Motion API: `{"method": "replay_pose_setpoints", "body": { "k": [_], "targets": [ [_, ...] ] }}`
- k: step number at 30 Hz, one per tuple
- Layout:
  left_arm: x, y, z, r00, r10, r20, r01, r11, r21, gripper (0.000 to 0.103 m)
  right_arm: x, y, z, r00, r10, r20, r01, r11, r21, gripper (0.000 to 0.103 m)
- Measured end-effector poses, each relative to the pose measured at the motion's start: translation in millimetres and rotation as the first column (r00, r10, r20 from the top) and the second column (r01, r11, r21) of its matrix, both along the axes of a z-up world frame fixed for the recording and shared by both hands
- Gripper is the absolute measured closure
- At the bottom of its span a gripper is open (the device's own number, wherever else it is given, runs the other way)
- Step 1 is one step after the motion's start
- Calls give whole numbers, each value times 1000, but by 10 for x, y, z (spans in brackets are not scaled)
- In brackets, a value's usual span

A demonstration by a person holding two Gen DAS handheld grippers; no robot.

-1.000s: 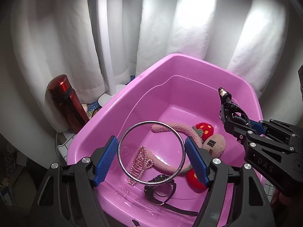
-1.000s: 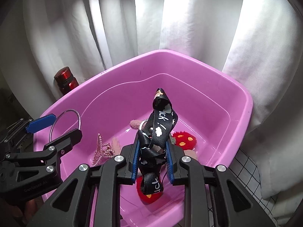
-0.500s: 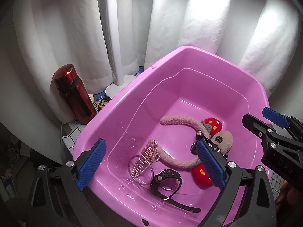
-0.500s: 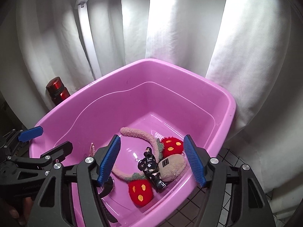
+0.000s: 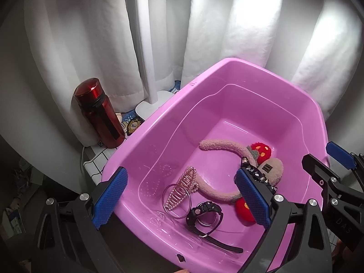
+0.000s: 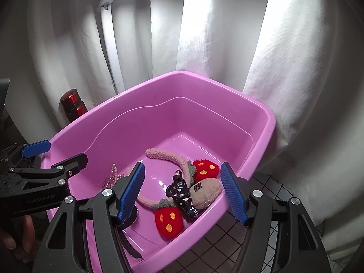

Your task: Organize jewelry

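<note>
A pink plastic tub (image 5: pixel 145 136) (image 6: pixel 254 104) holds the jewelry. On its floor lie a silver bangle (image 5: pixel 169 212), a pink pearl hair claw (image 5: pixel 182 187), a black watch (image 5: pixel 204 215), a fuzzy pink headband with red strawberry ears (image 5: pixel 218 145) (image 6: pixel 168 154) and a black printed strap (image 5: pixel 254 173) (image 6: pixel 179 192). My left gripper (image 5: pixel 182 201) is open and empty above the tub's near left side. My right gripper (image 6: pixel 182 190) is open and empty above the tub's near right corner.
A dark red bottle (image 5: pixel 100 113) (image 6: pixel 72 105) stands left of the tub on a checked cloth (image 5: pixel 97 159). A white lamp base and pole (image 5: pixel 151 104) stand behind it. White curtains (image 5: pixel 250 22) hang close behind the tub.
My left gripper let go of the silver bangle and my right gripper let go of the black strap; both now lie in the tub. Both grippers opened and drew back.
</note>
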State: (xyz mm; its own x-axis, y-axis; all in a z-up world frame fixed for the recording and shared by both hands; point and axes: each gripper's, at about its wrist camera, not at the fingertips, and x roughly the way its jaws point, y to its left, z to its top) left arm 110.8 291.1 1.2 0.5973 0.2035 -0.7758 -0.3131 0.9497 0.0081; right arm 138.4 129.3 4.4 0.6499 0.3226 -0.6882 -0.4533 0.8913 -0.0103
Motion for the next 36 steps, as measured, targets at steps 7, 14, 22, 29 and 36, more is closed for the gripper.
{"method": "replay_pose_setpoints", "body": {
  "k": [7,14,22,29,36],
  "targets": [
    [-55,0,34,1000,8,5,-8,1000,2,9,-107,-25,62,1000,-2,14,1,1000,7,37],
    [-89,-16,57,1000,7,9,-7,1000,2,9,-192,-41,81,1000,-5,16,4,1000,5,37],
    [-146,-40,30,1000,15,1,-15,1000,-4,9,-307,-80,60,1000,-6,18,6,1000,0,37],
    [-203,-57,34,1000,21,4,-21,1000,0,9,-368,-113,82,1000,-10,24,10,1000,-2,37],
    [-254,-110,56,1000,13,3,-13,1000,19,9,-396,-171,97,999,-32,19,32,999,11,37]
  ]
}}
